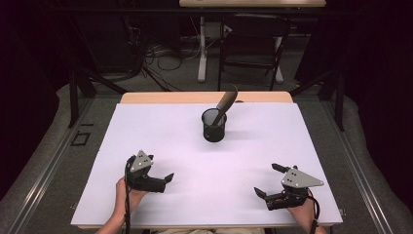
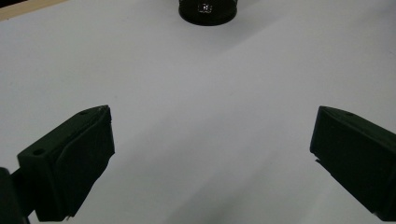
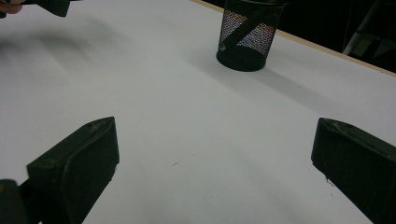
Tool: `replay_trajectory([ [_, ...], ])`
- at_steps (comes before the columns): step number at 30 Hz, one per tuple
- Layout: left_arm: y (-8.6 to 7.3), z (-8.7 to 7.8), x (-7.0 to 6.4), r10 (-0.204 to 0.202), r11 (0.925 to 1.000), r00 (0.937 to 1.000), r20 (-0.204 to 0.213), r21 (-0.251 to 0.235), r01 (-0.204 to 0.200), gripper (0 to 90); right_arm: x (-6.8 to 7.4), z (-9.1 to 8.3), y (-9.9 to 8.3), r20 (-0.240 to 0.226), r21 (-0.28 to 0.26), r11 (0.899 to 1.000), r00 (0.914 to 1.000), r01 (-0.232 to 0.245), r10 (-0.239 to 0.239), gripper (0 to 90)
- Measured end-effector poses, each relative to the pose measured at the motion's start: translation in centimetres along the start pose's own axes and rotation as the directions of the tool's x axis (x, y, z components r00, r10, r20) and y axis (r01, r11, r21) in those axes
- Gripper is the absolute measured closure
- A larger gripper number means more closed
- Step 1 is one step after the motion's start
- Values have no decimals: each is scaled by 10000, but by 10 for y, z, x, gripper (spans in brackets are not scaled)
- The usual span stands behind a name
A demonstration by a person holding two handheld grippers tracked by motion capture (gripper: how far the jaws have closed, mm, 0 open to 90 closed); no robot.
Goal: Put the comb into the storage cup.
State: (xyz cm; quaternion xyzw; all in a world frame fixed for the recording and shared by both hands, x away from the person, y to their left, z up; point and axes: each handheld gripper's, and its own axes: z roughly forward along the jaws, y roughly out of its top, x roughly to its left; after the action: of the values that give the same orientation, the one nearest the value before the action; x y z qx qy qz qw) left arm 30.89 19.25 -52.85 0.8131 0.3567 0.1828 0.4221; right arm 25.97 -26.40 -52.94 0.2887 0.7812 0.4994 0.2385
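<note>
— What's laid out there, biggest thing first?

— The worktop [image 1: 204, 161], covered in white, takes up the middle of the high view, with a strip of wood showing along its far edge. Upper centre of the frame stands a black mesh cup [image 1: 214, 125], upright, with a brown-handled tool [image 1: 226, 101] leaning out of it toward the upper right.

— And the two sets of tongs?

— The left tongs [image 1: 160, 168] sit at the lower left of the frame, held in the person's left hand [image 1: 127, 195]; the right tongs [image 1: 269, 180] at the lower right. Both are spread wide with nothing between the jaws — only bare white surface shows there in each gripper view.

— How near is the cup to them?

— Well apart from both. In the left gripper view its base [image 2: 208, 11] sits at the top edge, centre; in the right gripper view the cup is upper centre-right, the tool's dark shaft visible slanting behind the mesh.
</note>
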Motion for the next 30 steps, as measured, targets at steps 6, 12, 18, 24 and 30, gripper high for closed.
replay_trajectory([
  [6, -7, -6, -5, -50, 9998, 10000, -17, -205, 49, 0, 0, 0, 0, -48, 41, 10000, 10000, -10, 10, 4],
  [12, -16, -14, -10, -146, 9991, 9999, -42, -397, 144, 0, 1, 1, 0, -85, 57, 10000, 9999, -53, 54, 4],
  [18, -22, -21, -15, -83, 9987, 9999, -110, -512, 77, 0, 1, 1, 0, -89, 82, 9999, 9999, -97, 98, 4],
  [24, -27, -28, -19, -141, 9962, 9996, -253, -869, 118, 0, 1, 1, -1, -89, 75, 9999, 9999, -81, 82, 4],
  [30, -34, -31, -23, -43, 9974, 9995, -325, -724, 19, 0, 1, 0, -1, -69, 52, 9999, 9999, -90, 90, 4],
])
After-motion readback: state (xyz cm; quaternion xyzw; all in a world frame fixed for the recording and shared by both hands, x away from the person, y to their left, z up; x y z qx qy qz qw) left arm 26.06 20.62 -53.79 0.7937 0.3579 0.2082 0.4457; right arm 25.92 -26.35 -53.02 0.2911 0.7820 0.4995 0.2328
